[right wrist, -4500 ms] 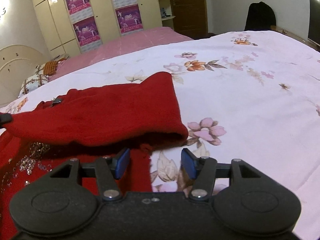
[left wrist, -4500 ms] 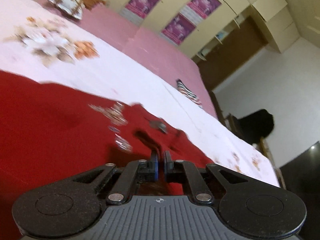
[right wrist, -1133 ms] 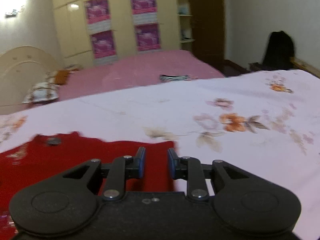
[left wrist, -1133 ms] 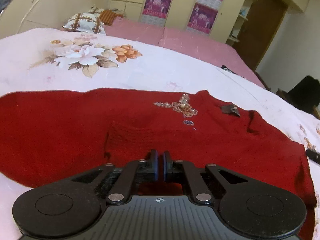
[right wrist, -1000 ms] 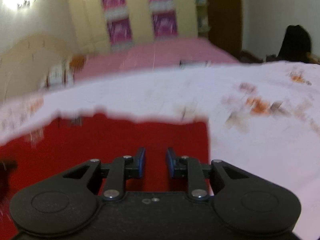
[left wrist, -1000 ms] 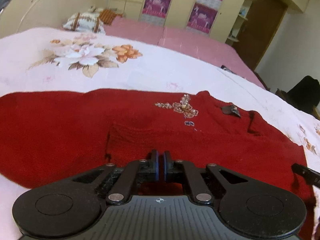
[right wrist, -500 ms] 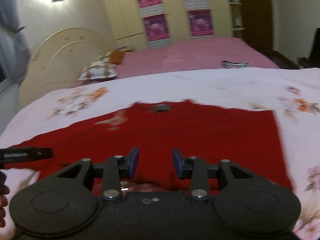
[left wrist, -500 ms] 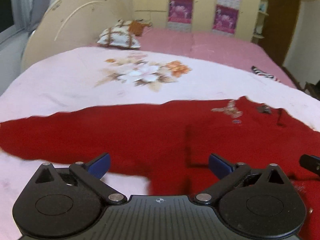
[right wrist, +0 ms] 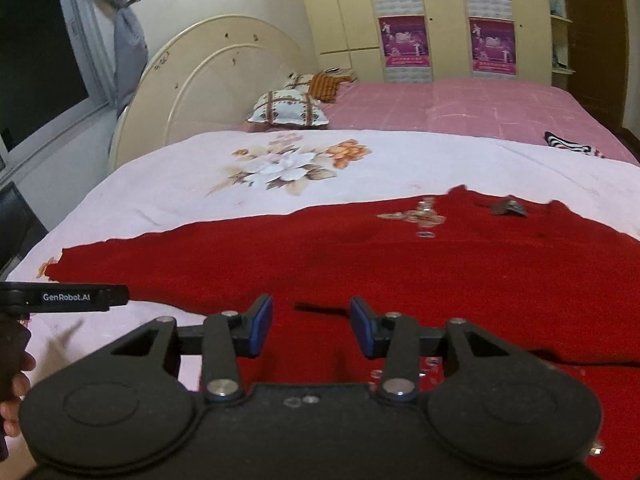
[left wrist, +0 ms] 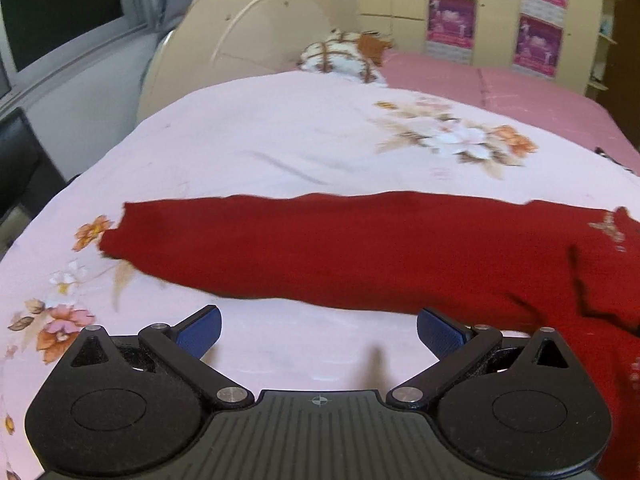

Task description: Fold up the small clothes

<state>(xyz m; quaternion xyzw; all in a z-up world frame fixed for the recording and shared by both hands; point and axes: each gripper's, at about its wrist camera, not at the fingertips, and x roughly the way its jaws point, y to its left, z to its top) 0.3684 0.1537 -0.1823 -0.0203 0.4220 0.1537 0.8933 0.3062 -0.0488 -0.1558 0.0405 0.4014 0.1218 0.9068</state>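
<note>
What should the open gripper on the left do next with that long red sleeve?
Probably move the left gripper forward and left to the cuff end of the long red knitted sleeve and close on it. The gripper is wide open, holding nothing, and the sleeve lies stretched out flat on the pale pink floral bedsheet, not yet folded in.

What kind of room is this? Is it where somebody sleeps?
Yes, most likely a bedroom. There is a big bed with a flowery bedspread, a curved cream headboard, pillows by it, and tall wardrobe doors behind. A red sweater lies spread on the bed.
</note>
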